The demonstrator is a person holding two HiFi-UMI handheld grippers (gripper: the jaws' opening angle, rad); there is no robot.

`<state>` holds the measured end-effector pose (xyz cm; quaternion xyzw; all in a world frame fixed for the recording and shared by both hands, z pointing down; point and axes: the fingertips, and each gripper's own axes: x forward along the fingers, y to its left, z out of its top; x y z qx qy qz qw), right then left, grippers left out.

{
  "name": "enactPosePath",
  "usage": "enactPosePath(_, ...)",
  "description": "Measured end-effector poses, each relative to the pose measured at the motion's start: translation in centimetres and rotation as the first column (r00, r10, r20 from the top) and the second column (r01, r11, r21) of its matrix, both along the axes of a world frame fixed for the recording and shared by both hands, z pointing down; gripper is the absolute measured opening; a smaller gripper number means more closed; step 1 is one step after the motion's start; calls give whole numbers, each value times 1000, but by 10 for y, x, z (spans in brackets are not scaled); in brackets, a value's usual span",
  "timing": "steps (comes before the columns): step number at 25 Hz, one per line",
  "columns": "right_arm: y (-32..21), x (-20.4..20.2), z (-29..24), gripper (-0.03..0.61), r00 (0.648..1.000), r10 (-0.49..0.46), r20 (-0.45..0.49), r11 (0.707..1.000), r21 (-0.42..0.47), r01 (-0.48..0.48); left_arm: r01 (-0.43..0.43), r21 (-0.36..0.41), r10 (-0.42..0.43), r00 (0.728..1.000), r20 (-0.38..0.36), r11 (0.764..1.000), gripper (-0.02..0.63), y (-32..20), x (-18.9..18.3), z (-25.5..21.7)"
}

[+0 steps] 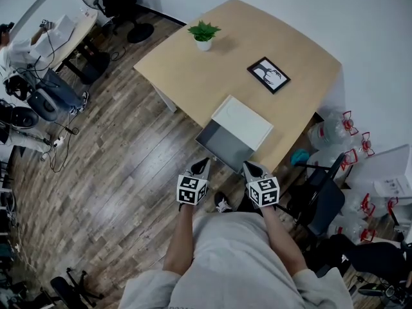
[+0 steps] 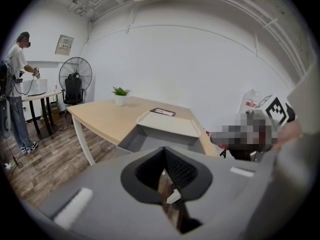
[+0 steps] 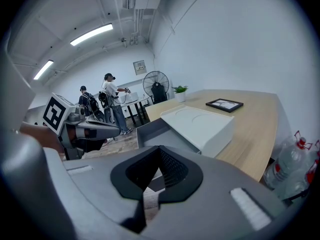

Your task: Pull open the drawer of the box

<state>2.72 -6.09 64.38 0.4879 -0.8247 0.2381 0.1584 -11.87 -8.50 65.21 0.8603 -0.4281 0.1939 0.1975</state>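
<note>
Left gripper (image 1: 205,163), right gripper (image 1: 248,167) closed, drawer (image 1: 224,145) open

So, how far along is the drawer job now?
Done: the grey drawer stands pulled out of the flat white box, past the wooden table edge. In hand: nothing; left gripper and right gripper are shut, empty, clear of it. Left: nothing visible.

The wooden table (image 1: 193,76) carries 3 things: box (image 1: 243,122), potted plant (image 1: 204,35), framed picture (image 1: 268,74).
</note>
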Motion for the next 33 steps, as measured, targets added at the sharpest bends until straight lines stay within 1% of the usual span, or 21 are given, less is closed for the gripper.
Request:
enactPosePath(9, 3, -1, 8, 1, 1000, 2, -7, 1000, -22, -2, -7, -11, 7, 1000, 5, 1000, 54, 5, -3, 6)
enactPosePath(27, 4, -9, 3, 2, 1000, -6, -19, 1000, 3, 6, 8, 2, -8, 1000, 3, 1000, 54, 4, -14, 1)
enactPosePath(33, 3, -7, -1, 2, 1000, 1, -25, 1000, 4, -1, -2, -1, 2, 1000, 3, 1000, 54, 7, -11, 2)
